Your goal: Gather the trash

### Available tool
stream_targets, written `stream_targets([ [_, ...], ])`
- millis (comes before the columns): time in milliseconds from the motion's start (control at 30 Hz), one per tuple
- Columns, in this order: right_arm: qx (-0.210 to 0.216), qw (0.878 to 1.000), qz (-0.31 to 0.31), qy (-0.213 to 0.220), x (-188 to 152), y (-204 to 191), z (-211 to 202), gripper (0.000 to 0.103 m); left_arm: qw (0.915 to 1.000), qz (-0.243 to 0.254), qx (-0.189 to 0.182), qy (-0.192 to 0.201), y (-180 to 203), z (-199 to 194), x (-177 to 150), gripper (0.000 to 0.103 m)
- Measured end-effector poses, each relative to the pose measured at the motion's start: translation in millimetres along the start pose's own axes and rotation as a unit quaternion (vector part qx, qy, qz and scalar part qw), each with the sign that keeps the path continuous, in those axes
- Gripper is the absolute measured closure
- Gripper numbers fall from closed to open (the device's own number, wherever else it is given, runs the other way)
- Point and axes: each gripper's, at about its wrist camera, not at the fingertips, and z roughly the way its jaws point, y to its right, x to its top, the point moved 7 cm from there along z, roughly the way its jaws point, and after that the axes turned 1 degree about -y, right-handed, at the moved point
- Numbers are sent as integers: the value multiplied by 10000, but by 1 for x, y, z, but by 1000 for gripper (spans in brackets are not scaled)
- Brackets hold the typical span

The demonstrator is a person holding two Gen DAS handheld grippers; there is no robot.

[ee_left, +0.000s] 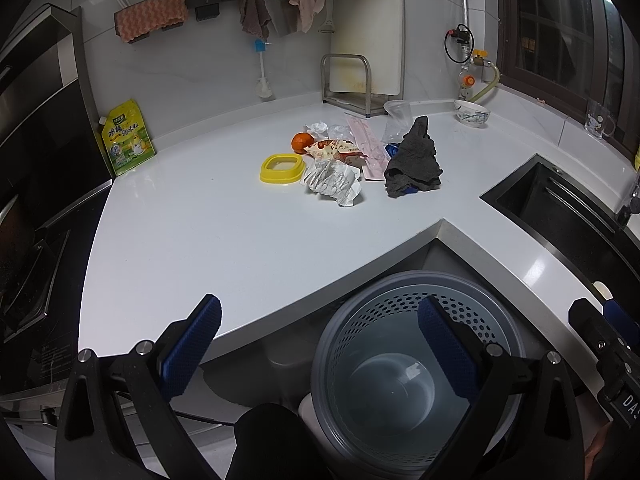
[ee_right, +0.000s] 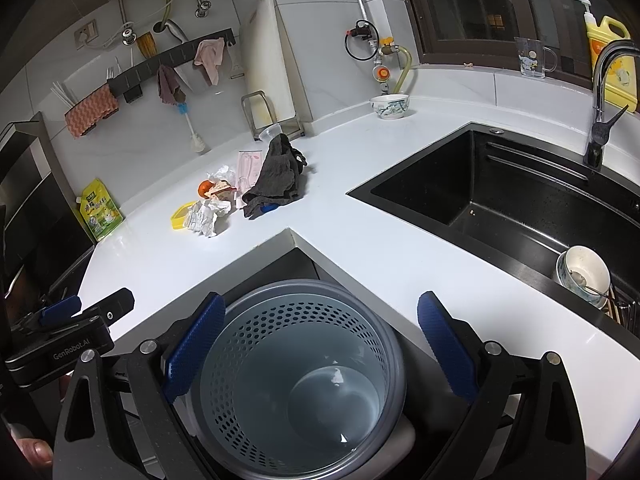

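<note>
A pile of trash lies mid-counter: crumpled white paper [ee_left: 332, 184] [ee_right: 208, 216], a red snack wrapper [ee_left: 334, 149], a pink packet [ee_left: 370, 148], a clear plastic cup [ee_left: 398, 114], an orange fruit [ee_left: 301, 142] and a yellow lid [ee_left: 281, 168]. A dark grey rag [ee_left: 414, 160] [ee_right: 278, 174] lies beside them. A grey perforated trash bin [ee_left: 412, 380] [ee_right: 296, 376] stands on the floor below the counter's inner corner. My left gripper [ee_left: 320, 344] is open and empty near the counter edge. My right gripper [ee_right: 320, 344] is open and empty above the bin.
A black sink [ee_right: 500, 196] with a faucet [ee_right: 604, 92] and bowls [ee_right: 584, 276] lies to the right. A stove [ee_left: 24, 272] is at the left. A yellow seasoning pouch [ee_left: 126, 138], a cutting board [ee_left: 368, 32] and a patterned bowl [ee_left: 472, 114] stand along the back wall.
</note>
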Motion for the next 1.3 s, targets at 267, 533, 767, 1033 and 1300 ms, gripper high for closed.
stream_targets([
  [267, 25, 10000, 1, -22, 0, -1, 1, 11, 10000, 6, 2, -33, -2, 3, -3, 6],
  [533, 39, 10000, 6, -20, 1, 0, 2, 11, 10000, 9, 2, -37, -2, 3, -4, 6],
  [767, 40, 10000, -1, -16, 0, 0, 3, 11, 10000, 9, 7, -40, -2, 3, -4, 6],
  [1033, 30, 10000, -8, -30, -1, 2, 7, 11, 9999, 23, 47, -88, -4, 9, -4, 6],
  [1300, -36, 10000, 21, -55, 4, 13, 24, 11, 9996, -174, 175, -146, -17, 30, 2, 6],
])
